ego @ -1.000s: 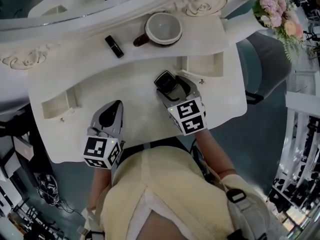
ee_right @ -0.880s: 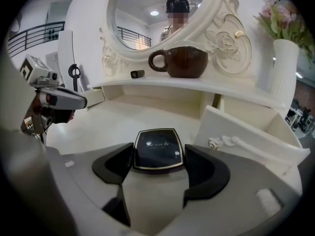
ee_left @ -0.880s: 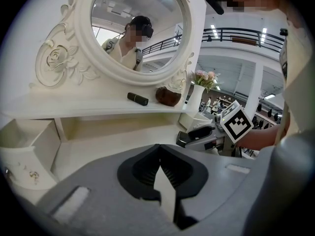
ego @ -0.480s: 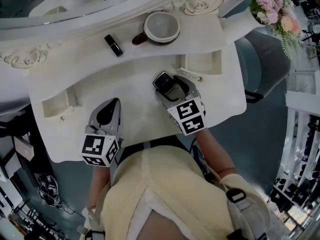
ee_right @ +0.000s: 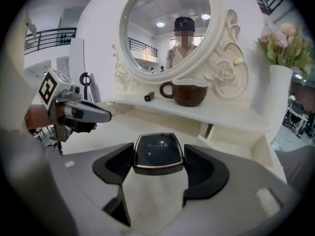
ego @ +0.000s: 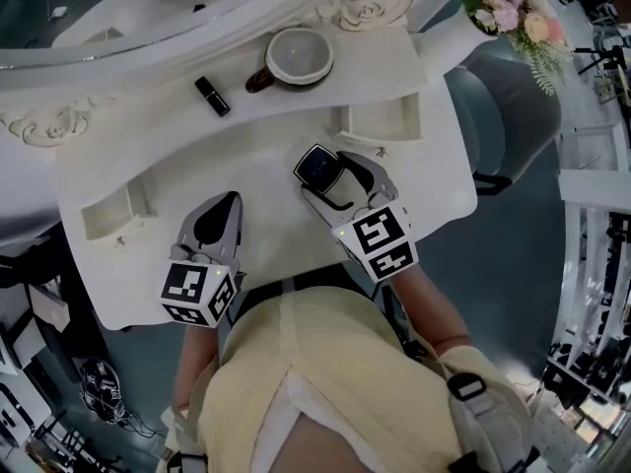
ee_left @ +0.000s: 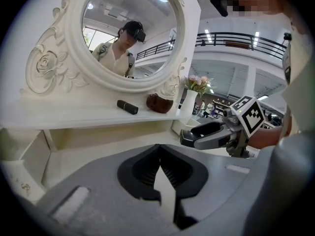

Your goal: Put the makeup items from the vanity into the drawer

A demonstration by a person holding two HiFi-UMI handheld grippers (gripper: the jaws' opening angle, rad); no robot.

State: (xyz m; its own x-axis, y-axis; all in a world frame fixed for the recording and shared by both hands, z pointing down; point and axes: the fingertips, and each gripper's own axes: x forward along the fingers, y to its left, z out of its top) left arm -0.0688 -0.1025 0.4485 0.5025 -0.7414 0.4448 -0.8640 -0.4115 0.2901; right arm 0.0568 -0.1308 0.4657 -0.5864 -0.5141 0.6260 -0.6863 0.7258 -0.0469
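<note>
A black square compact (ego: 317, 166) with a gold rim is held between the jaws of my right gripper (ego: 321, 169), above the vanity top (ego: 256, 170) and just near-left of the open right drawer (ego: 380, 124). In the right gripper view the compact (ee_right: 158, 154) sits flat between both jaws of that gripper (ee_right: 158, 157). A black lipstick (ego: 211, 96) lies on the raised shelf beside a brown mug (ego: 296, 57). My left gripper (ego: 224, 205) hovers at the vanity's near left, shut and empty; its jaws (ee_left: 160, 167) meet at the tips.
A second small open drawer (ego: 106, 210) sits at the vanity's left. A white vase of pink flowers (ego: 508, 3) stands at the far right. An oval mirror (ee_left: 130, 31) rises behind the shelf. The person's cream sleeve (ego: 325, 363) fills the near foreground.
The head view has shifted a little, sliding the vanity leftward in frame. Both grippers stay almost where they were, the right one still holding the compact.
</note>
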